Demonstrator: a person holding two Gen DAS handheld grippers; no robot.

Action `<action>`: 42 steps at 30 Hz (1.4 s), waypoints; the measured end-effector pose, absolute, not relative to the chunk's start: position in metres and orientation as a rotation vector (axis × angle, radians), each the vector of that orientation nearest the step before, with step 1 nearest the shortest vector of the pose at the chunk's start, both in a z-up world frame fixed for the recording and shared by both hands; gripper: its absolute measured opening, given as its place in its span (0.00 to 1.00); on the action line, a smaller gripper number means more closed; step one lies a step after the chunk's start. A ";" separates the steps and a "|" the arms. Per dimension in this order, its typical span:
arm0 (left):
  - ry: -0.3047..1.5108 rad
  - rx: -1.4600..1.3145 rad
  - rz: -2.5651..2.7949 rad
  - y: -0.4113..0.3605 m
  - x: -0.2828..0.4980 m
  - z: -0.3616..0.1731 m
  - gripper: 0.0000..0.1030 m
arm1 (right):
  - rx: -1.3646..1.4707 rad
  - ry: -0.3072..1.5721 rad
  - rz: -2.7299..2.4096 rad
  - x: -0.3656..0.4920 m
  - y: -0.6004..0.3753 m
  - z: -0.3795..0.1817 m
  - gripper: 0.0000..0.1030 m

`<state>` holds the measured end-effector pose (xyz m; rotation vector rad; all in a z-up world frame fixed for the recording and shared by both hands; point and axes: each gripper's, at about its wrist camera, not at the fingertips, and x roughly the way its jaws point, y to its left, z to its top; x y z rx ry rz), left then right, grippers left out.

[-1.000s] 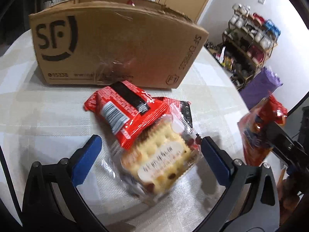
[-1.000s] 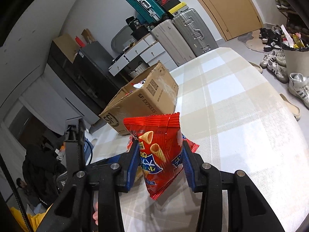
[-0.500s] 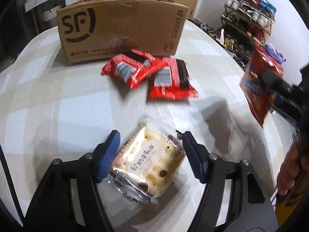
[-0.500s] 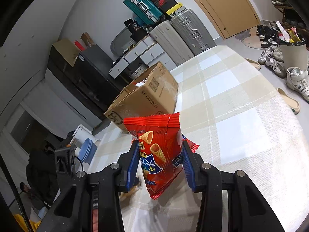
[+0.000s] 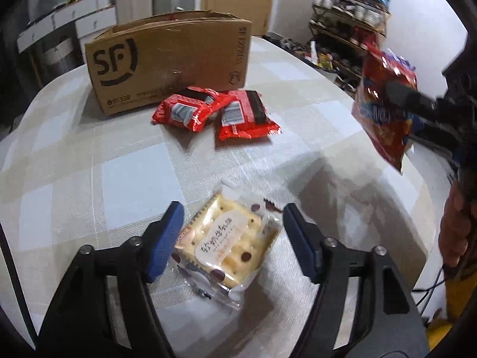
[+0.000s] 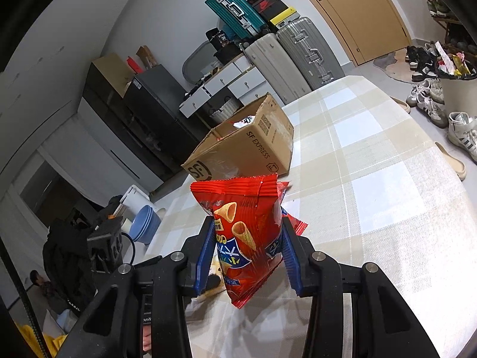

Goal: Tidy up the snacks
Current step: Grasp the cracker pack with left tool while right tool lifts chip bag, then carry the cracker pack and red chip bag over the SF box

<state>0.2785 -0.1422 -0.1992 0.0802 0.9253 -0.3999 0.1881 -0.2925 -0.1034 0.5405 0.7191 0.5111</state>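
From where I stand, the cardboard box is the landmark. Nearest me, well in front of it, the left gripper spreads wide around one cracker packet lying on the checked table; I'd say closing on it comes next. Just before the box lie two red wafer packs. Off to the box's right, the right gripper pinches one red chip bag, held aloft, probably bound for the box.

You get even indoor light, strong fisheye bending with dark corners, and perhaps slight motion blur at right.
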 end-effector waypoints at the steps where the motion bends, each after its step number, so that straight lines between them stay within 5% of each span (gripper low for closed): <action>1: 0.926 0.075 -0.409 -0.136 0.273 -0.199 0.66 | 0.540 0.718 0.516 0.187 -0.292 -0.103 0.41; 10: 0.970 0.145 -0.517 -0.115 0.257 -0.208 0.75 | 0.532 0.718 0.515 0.181 -0.291 -0.100 0.41; 12: 0.993 0.184 -0.519 -0.122 0.263 -0.215 0.73 | 0.540 0.718 0.511 0.180 -0.292 -0.101 0.41; 14: 0.980 0.238 -0.520 -0.130 0.263 -0.216 0.61 | 0.543 0.722 0.508 0.179 -0.292 -0.102 0.41; 20: 0.970 0.272 -0.548 -0.141 0.262 -0.213 0.54 | 0.539 0.736 0.506 0.179 -0.289 -0.102 0.41; 42: 0.885 0.026 -0.336 -0.108 0.236 -0.153 0.54 | 0.472 0.723 0.556 0.167 -0.259 -0.079 0.41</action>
